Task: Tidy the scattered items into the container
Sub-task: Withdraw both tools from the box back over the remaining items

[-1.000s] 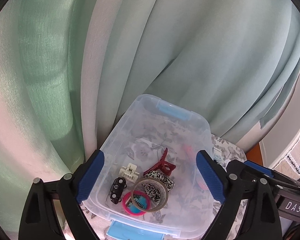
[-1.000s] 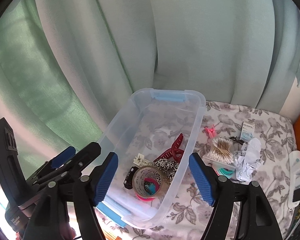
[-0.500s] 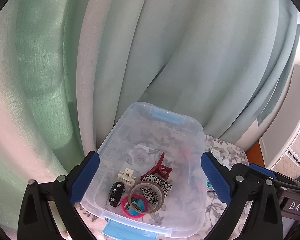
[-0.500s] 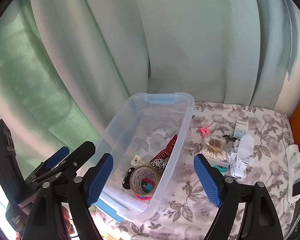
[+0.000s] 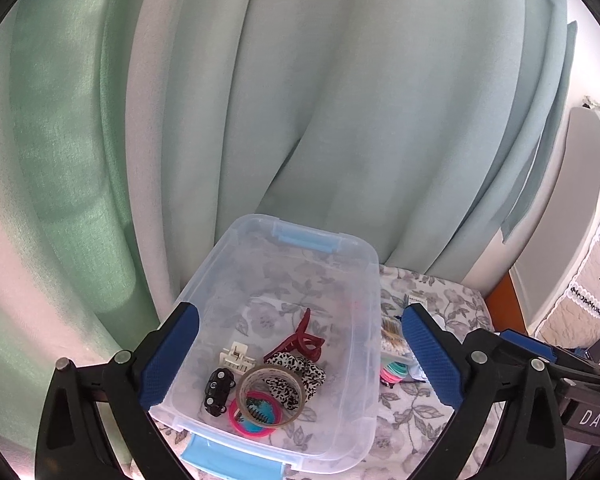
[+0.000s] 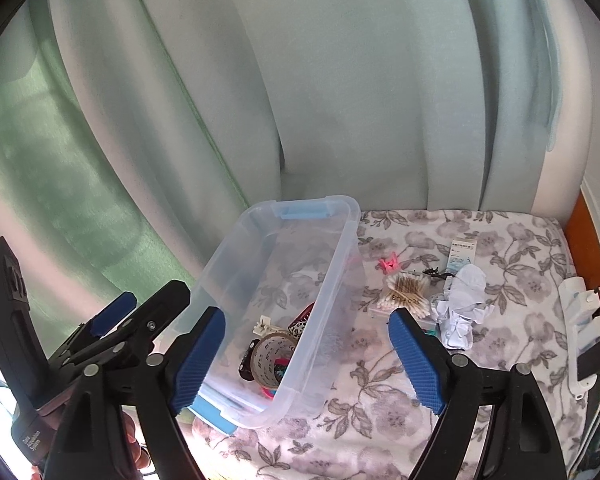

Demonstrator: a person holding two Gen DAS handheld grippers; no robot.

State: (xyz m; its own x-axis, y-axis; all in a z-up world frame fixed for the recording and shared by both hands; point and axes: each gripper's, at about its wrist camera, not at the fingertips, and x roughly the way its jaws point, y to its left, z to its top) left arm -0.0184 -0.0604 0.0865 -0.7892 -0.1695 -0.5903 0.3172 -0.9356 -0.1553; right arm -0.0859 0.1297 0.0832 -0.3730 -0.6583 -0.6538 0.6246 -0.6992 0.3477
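Half tidied: both tongs wide and empty.
My clear plastic bin (image 6: 342,240) holds several bits; cotton-swab pack (image 6: 406,294), crumpled white paper (image 6: 462,308), small pink clip (image 6: 389,263) wait outside.

Pale green curtains (image 5: 340,120) hang, sunlit, behind a floral-covered surface (image 6: 500,248).

Soft daylight, fisheye-warped dark corners

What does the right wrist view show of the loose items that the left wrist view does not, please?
Only the right wrist view shows the small pink clip, the crumpled white paper and the white power strip. Only the left wrist view shows the whole dark red claw clip and the leopard-print scrunchie. Both show the clear plastic bin, the tape roll and the cotton swab pack.
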